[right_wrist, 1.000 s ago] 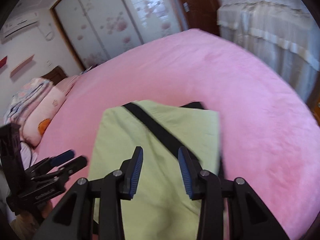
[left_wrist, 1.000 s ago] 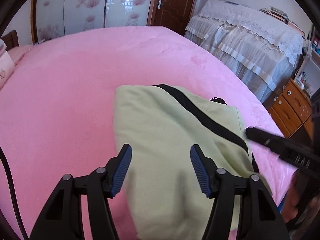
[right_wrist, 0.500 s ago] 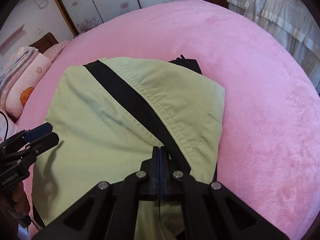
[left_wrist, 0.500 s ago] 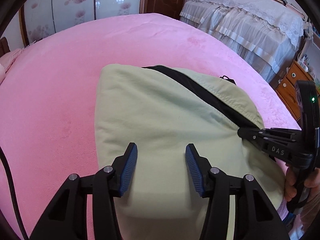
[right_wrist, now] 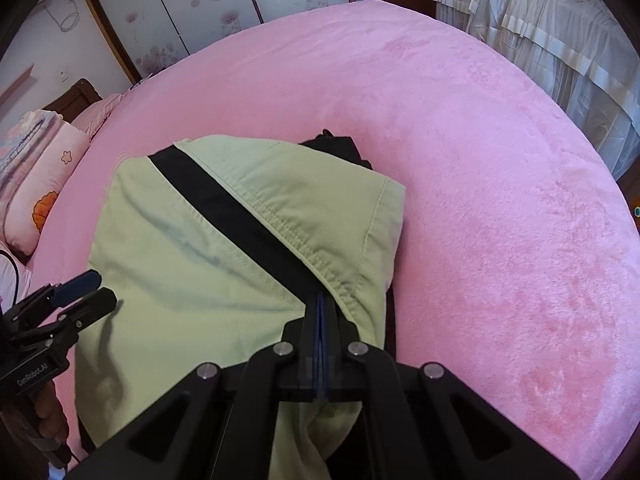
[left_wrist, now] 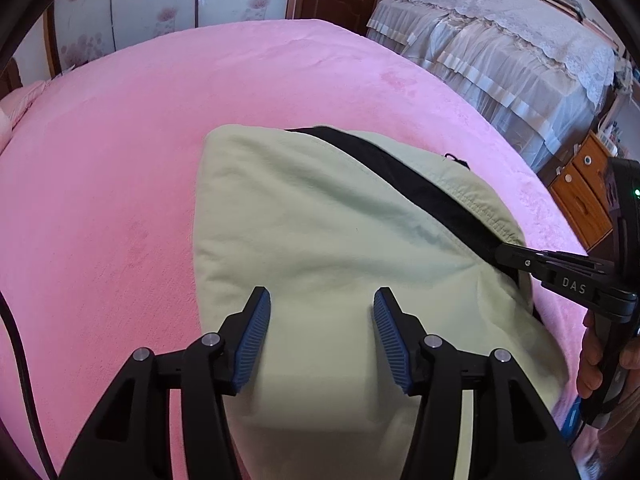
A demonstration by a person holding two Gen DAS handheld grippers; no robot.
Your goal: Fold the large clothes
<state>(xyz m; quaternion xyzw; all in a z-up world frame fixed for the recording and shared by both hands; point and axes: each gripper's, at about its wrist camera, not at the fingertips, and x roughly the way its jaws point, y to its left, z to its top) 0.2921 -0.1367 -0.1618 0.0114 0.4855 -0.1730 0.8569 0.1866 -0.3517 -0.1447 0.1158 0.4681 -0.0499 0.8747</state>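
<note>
garment: pale green garment (left_wrist: pixel 320 240) with black band (left_wrist: pixel 420 192) lying folded on the pink bed (left_wrist: pixel 120 160), long axis running away from both claws
right claw (right_wrist: pixel 322 308): pinching shut on the garment's near right edge by the band
left claw (left_wrist: pixel 320 320): hovering half-wide over the near left part, jaws opening, cloth below but not gripped
nearer: right claw already on the cloth
hidden: near hem cut off under both claws; layers underneath unclear

Black hand-held gripper (left_wrist: pixel 320 300) frames, ribbed blue pads (left_wrist: pixel 252 344), silver screws.
</note>
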